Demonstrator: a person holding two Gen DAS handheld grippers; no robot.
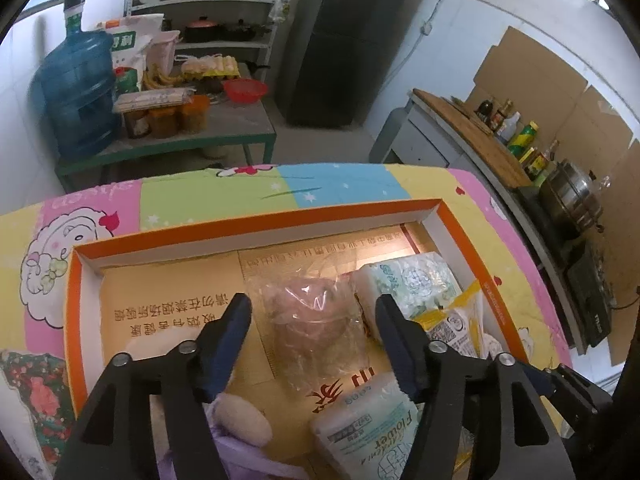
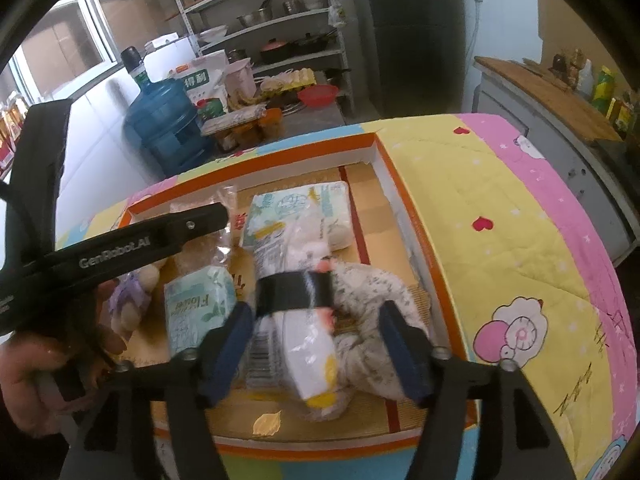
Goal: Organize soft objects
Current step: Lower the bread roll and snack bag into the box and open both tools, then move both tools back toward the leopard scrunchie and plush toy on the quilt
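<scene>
left hand-held gripper [image 1: 314, 312] apart over clear bag [image 1: 308, 312]; right hand-held gripper [image 2: 316, 320] apart, blurred pouch [image 2: 308, 356] between

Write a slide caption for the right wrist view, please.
Open right gripper above a packaged soft toy in the orange-rimmed box.

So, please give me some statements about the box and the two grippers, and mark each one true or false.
1. The left gripper is open. True.
2. The box has an orange rim. True.
3. The box is empty. False: it holds tissue packs, a clear bag and soft toys.
4. The right gripper is shut on a tissue pack. False: its jaws stand open, with a white packet between them.
5. The box lies on a bare wooden table. False: it lies on a colourful cartoon cloth.
</scene>
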